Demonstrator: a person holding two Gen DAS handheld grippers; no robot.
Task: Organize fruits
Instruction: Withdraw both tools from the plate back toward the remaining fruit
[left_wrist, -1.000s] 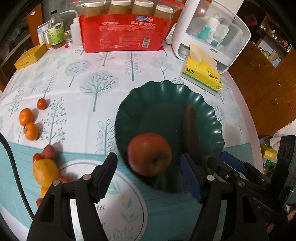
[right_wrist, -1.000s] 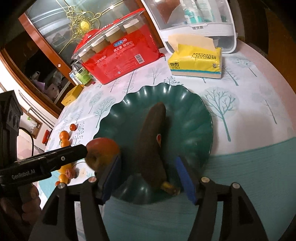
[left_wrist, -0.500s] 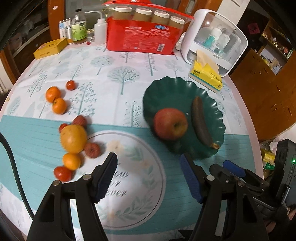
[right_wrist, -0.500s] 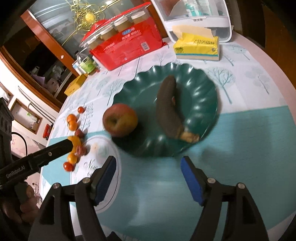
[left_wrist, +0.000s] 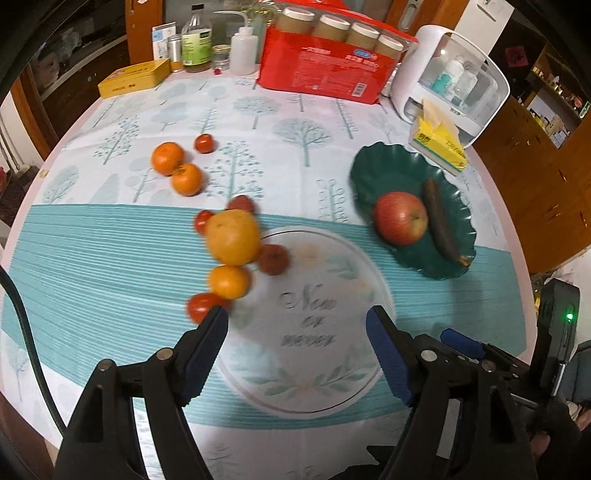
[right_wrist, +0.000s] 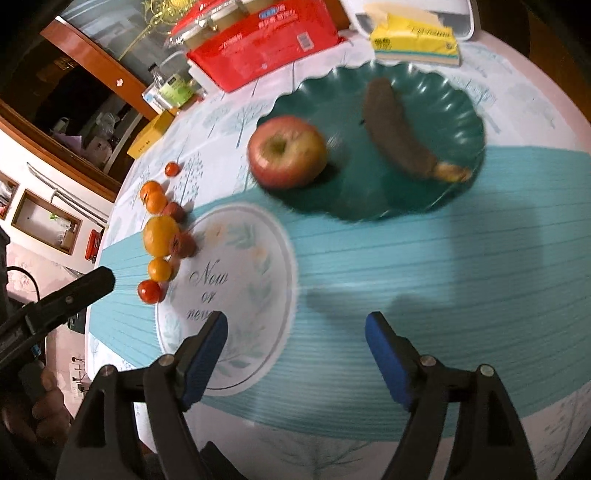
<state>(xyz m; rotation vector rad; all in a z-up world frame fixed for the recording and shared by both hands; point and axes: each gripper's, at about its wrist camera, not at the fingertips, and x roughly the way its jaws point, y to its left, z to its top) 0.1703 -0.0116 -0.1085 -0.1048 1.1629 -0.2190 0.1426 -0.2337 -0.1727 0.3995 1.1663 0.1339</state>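
A dark green scalloped plate (left_wrist: 384, 173) (right_wrist: 458, 110) holds a red apple (left_wrist: 402, 218) (right_wrist: 287, 151) and a brown banana (left_wrist: 440, 221) (right_wrist: 400, 133). Loose fruit lies left of the plate on the cloth: a big yellow-orange fruit (left_wrist: 232, 237) (right_wrist: 160, 236), several small oranges (left_wrist: 168, 158) (right_wrist: 159, 269), small tomatoes (left_wrist: 201, 307) (right_wrist: 149, 291) and dull red fruits (left_wrist: 273, 259). My left gripper (left_wrist: 297, 350) is open and empty, above the near table edge. My right gripper (right_wrist: 295, 350) is open and empty, well back from the plate.
At the table's far side stand a red multipack of jars (left_wrist: 328, 70), a white case (left_wrist: 450, 77), a yellow tissue pack (left_wrist: 439, 144), bottles (left_wrist: 242, 48) and a yellow tin (left_wrist: 135, 77). The round table's edge curves close on the left and right.
Both grippers pulled back and up from the plate. The apple, between my left fingers a second ago, now rests on the plate, far ahead. The loose fruit has come into fuller view.
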